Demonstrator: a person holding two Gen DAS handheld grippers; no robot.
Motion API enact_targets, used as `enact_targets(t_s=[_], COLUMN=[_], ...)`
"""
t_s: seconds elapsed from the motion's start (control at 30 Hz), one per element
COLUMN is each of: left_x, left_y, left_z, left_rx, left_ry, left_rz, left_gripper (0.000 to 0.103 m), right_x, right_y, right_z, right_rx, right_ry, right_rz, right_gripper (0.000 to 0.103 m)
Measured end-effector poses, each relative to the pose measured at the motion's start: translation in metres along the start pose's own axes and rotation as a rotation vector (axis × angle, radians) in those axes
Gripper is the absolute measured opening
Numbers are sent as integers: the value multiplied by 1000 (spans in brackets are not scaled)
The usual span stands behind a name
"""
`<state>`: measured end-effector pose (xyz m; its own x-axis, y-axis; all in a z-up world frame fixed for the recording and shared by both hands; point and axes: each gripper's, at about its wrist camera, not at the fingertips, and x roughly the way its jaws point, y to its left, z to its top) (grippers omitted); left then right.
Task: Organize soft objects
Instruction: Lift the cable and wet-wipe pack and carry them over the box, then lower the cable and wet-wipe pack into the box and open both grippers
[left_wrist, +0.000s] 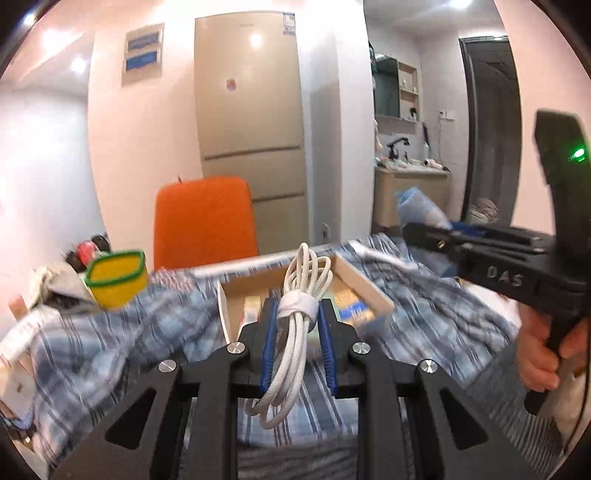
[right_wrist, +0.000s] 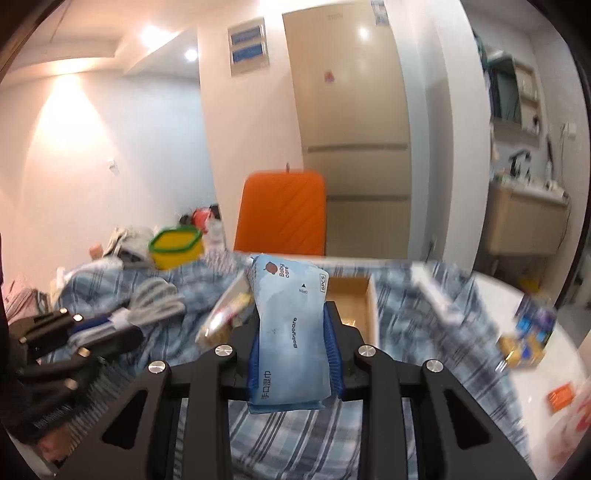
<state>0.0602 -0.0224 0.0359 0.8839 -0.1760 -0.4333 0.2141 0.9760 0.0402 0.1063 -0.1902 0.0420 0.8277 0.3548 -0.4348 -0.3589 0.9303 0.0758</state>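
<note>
My left gripper (left_wrist: 297, 312) is shut on a coiled white cable (left_wrist: 295, 332) bound with a white strap, held above the blue plaid cloth (left_wrist: 110, 332). Just beyond it is an open cardboard box (left_wrist: 369, 291) with some packets inside. My right gripper (right_wrist: 293, 321) is shut on a light blue Babycare wet-wipes pack (right_wrist: 291, 325), upright between the pads, also held above the cloth (right_wrist: 406, 325). The box (right_wrist: 354, 299) lies just beyond and right of it. In the left wrist view the right gripper (left_wrist: 424, 230) is at the right, above the cloth. In the right wrist view the left gripper (right_wrist: 107, 325) is at the left with the cable.
A yellow tub with a green rim (left_wrist: 118, 277) sits at the far left of the table among clutter. An orange chair back (left_wrist: 205, 221) stands behind the table, a beige fridge (left_wrist: 251, 110) beyond it. Small packets (right_wrist: 524, 339) lie on the white tabletop at the right.
</note>
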Motion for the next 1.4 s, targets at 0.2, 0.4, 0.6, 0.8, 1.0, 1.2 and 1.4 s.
enact_targets(t_s=[0.2,0.4,0.6,0.8,1.0,1.2,1.4], left_x=[21,65,115,152,159,152,140], left_y=[3,5,5,12,4,8,18], left_z=[45,70,54,34,23,24,29], left_rx=[-54,-88,-87,-134,-90,-105,-137], left_ry=[-64,-63,45,156,185,137,88], left_rz=[36,88,79,24,5,37,66], left_gripper=[21,21,21,21,21,86,86], right_x=[-9,16,68,122,149,155,153], right_y=[-9,-26,-40,-49,-58,-50,-51], right_z=[54,79,57,20,-10,-18,-18], right_rx=[20,71,117,91,77,34,37], right_ry=[-100,-146,-23,136,243,258,242], right_rz=[-27,-67,-62,-85,-83,-88,-103], right_gripper=[31,31,31,31,31,39,59])
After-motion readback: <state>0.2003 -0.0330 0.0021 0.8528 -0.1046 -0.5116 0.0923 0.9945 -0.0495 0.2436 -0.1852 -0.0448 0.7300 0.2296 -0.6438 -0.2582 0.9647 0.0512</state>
